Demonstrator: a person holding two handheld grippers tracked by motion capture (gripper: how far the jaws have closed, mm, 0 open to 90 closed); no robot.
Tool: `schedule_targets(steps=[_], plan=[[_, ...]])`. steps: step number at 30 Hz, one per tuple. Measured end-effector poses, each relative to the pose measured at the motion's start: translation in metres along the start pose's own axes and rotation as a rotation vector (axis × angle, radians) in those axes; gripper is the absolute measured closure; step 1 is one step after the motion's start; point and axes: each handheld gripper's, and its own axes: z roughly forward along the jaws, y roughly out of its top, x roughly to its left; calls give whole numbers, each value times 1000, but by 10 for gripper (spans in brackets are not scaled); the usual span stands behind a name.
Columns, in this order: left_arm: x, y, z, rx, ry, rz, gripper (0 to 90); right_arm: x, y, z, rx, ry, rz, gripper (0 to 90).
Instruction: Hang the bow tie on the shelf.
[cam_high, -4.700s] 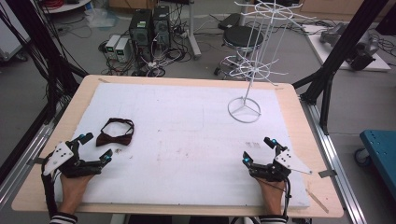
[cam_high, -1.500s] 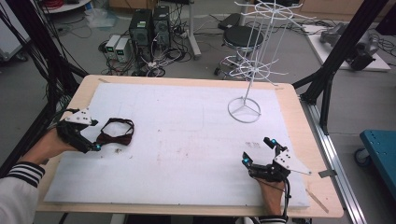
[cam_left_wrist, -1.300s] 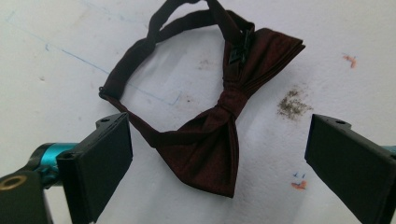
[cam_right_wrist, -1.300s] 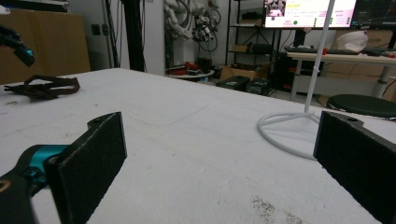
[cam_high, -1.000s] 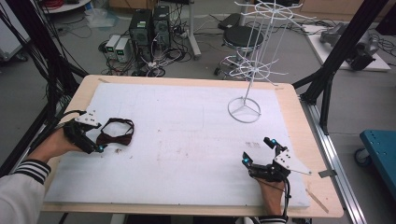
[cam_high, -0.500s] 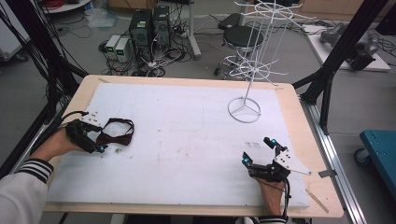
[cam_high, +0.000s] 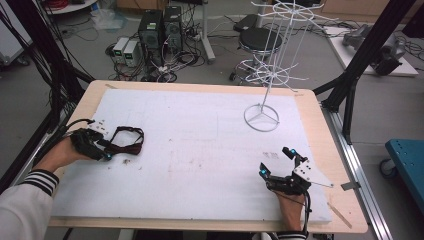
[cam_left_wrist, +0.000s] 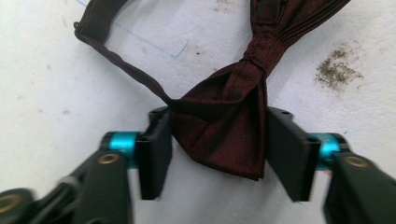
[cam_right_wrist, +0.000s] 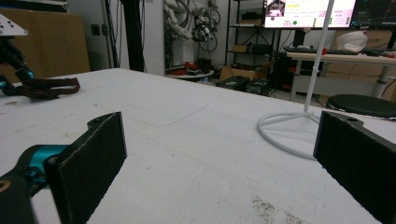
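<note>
White table mat (cam_high: 200, 150) bore bow tie (cam_left_wrist: 229, 121) at 9 o'clock; left gripper (cam_left_wrist: 217, 149) straddled its wing, jaws apart, ready to pinch; right gripper (cam_high: 278, 162) idle, open, at 5 o'clock.

A robotics lab: desktop computers (cam_high: 160, 27) and tangled cables (cam_high: 172, 62) sit on the grey floor (behind the table), black frame struts (cam_high: 367, 47) flank it, and a monitor (cam_right_wrist: 308, 11) glows above cluttered benches.

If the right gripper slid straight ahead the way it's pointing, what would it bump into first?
Probably the round base of the white wire rack. It lies ahead of the open right gripper, slightly to one side, so it might just miss; the white table between is bare.
</note>
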Motion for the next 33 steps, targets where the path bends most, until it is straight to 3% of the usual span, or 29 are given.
schedule_targets(steps=[3,8,18,29,32,33], plan=[[-2,1,0,5,-4,-7,561,0,0,0,1,-2,5,18],[-4,1,-2,14,9,-11,799,0,0,0,-1,-1,-1,19],[-8,4,-4,18,34,-8,821,1,0,0,3,0,3,19],[-9,7,-14,-87,31,-34,820,1,0,0,1,-1,-9,19],[-8,7,-20,-119,29,-42,820,-1,0,0,-5,1,11,19],[-7,8,-23,-159,24,-62,820,-1,0,0,-4,1,17,19]])
